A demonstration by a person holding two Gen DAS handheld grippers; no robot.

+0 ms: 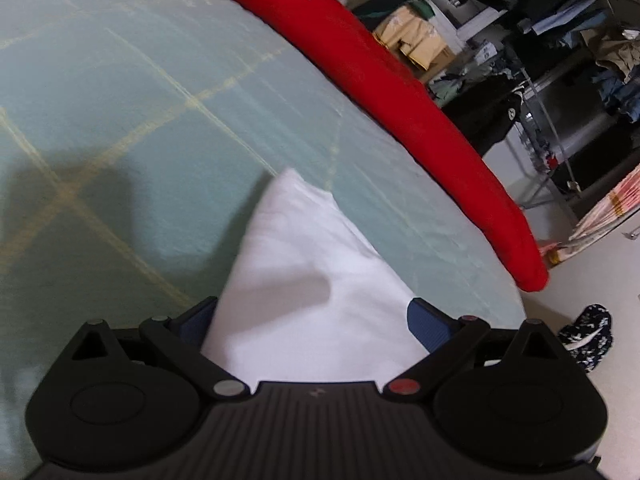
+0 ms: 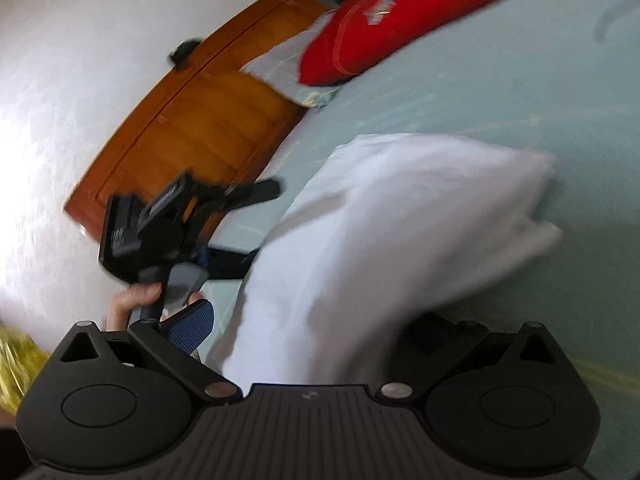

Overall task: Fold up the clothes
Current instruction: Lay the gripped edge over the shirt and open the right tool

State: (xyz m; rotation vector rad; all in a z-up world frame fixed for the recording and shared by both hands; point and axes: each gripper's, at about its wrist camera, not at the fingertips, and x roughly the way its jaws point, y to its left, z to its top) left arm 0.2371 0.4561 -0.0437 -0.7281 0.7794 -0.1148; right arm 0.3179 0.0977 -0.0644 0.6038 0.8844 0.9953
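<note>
A white garment (image 1: 304, 264) lies bunched on the pale green bed sheet (image 1: 160, 80) and runs back between my left gripper's (image 1: 312, 320) blue pads (image 1: 428, 328), which stand wide apart, so the gripper is open. In the right wrist view the same white garment (image 2: 400, 220) is blurred and drapes over my right gripper (image 2: 316, 328), also open; its blue left pad (image 2: 192, 324) shows and the right finger is mostly hidden by cloth. A hand (image 2: 136, 300) holds the left gripper (image 2: 248, 224) at the garment's left edge.
A long red bolster (image 1: 380, 92) lies along the bed's far edge. A wooden headboard (image 2: 192, 120) and a pillow (image 2: 280, 68) are at the head. Racks of clothes (image 1: 560, 40) and a dark patterned item on the floor (image 1: 588, 336) stand beyond the bed.
</note>
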